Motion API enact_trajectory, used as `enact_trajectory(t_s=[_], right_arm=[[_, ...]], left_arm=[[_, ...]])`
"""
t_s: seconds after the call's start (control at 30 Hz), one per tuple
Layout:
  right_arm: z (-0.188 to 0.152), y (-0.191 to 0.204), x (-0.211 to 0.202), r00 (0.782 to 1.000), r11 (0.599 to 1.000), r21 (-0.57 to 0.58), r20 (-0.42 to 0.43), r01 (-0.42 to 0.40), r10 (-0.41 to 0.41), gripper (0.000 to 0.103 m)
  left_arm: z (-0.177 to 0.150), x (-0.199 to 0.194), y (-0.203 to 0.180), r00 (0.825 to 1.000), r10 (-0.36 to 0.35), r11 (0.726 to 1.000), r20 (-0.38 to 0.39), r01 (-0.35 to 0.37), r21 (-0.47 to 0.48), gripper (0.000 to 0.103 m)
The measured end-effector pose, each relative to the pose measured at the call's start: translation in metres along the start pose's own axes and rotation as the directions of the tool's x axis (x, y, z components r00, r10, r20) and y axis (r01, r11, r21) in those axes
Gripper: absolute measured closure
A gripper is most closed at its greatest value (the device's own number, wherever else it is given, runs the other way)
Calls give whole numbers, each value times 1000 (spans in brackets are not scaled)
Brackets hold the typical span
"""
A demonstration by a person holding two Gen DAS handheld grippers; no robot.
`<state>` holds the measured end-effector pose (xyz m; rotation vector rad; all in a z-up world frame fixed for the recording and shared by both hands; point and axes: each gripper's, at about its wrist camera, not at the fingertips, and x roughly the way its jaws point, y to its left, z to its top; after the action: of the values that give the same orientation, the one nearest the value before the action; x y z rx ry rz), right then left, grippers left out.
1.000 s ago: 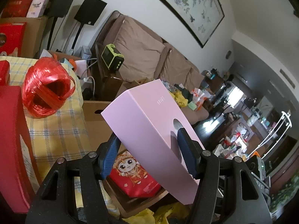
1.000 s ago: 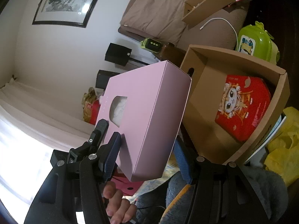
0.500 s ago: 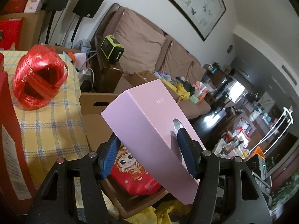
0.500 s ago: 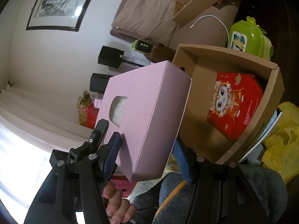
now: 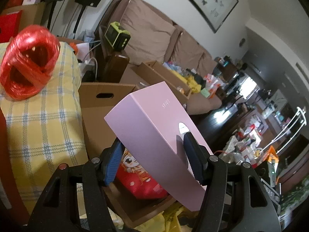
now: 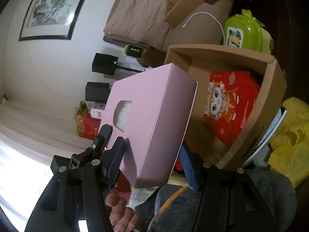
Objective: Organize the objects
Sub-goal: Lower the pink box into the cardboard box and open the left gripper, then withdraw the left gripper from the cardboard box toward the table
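- Above the open cardboard box (image 6: 270, 89), the pink box (image 6: 154, 119) hangs in the air, clamped at opposite ends by the left gripper (image 5: 152, 160) and the right gripper (image 6: 152, 160). Each pair of jaws stands about half open and is pressed flat against the broad faces of the pink box.
- The step in hand appears to be lowering the pink box into the cardboard box, beside or on top of the red cartoon package (image 6: 229, 108) already lying inside.
- To do it well, bring both ends down at the same rate so the pink box does not twist between the two grips.
- Line its long side up with a wall of the cardboard box before it enters; a corner caught on the rim would tip it.
- Release neither grip until the pink box rests on something firm. Then open both together.
- The right wrist view shows the inside of the cardboard box, its far walls and the free room around the red cartoon package. It also shows a green lunch case (image 6: 245, 32) behind the cardboard box and the person's hand (image 6: 119, 206) beneath the gripper.
- The left wrist view hides most of that interior behind the pink box. It alone shows the checked cloth (image 5: 44, 119) just beside the cardboard box and the red coil of string (image 5: 29, 61) resting on it.
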<state>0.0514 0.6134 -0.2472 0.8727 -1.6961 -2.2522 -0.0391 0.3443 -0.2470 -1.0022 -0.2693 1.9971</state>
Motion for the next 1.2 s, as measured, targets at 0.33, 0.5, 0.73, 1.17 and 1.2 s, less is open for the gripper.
enact_trajectory(t_s=[0.33,0.5,0.73,1.17,1.2], right_arm=[[1,-17,5,995,995,-5,10,101,-101,43],[1,-7,3,975,969,-112,57,221,-216,59],[3,-24,10,985,984,-44,17,175,-174,65],[5,-28,12,984,983,-22,4,180,-180,65],[5,-28,12,984,983,-21,2,180,-180,65]], left_arm=[[-17,19,0,999,33,998,-30,-32,49,42],[-25,25,-20,991,132,973,-20,-126,192,46],[-33,34,-31,990,129,966,-63,-111,235,55],[-30,37,-27,985,160,963,-64,-142,228,55],[-31,37,-28,984,165,961,-62,-147,233,55]])
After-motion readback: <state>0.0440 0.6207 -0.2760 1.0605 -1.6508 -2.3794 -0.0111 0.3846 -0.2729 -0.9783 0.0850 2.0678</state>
